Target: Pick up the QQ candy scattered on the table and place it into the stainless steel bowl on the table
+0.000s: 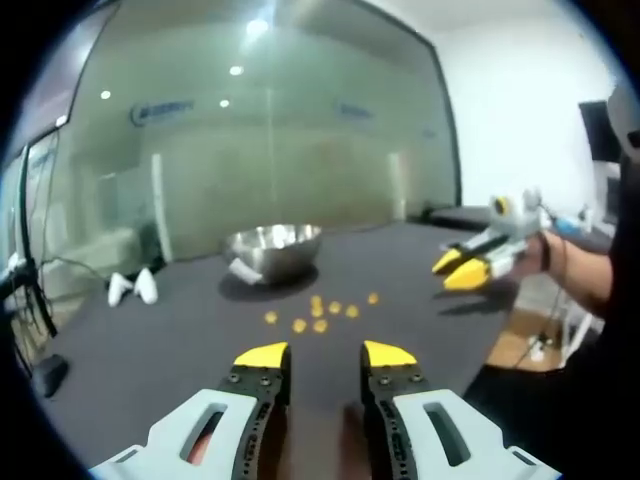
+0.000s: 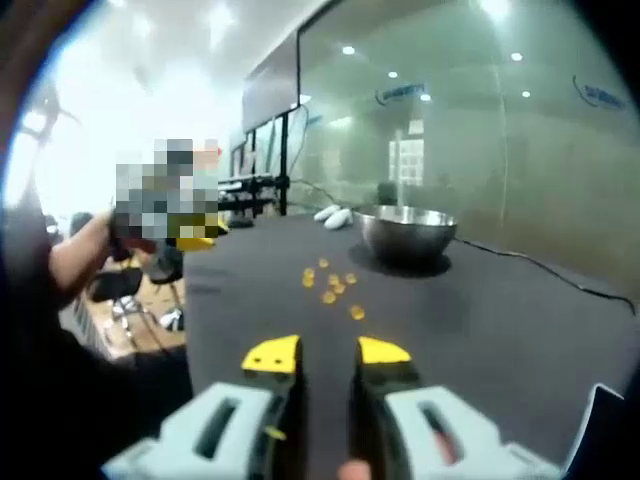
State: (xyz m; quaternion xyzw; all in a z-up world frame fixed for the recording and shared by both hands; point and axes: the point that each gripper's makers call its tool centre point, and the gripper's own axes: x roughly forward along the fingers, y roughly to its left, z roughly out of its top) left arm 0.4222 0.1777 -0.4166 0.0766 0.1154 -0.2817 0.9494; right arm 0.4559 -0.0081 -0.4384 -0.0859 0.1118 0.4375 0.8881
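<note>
hovering open, empty: left gripper (image 1: 325, 355), right gripper (image 2: 327, 353); candies (image 1: 318, 311) lying at bowl's (image 1: 273, 248) 5 o'clock.

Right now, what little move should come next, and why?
Probably lower the left hand-held gripper forward onto the nearest yellow candies. Its jaws are apart and hold nothing, and the candies lie loose on the dark table just ahead of it, short of the steel bowl. The right hand-held gripper looks open and empty too, but its candies sit farther ahead.
</note>
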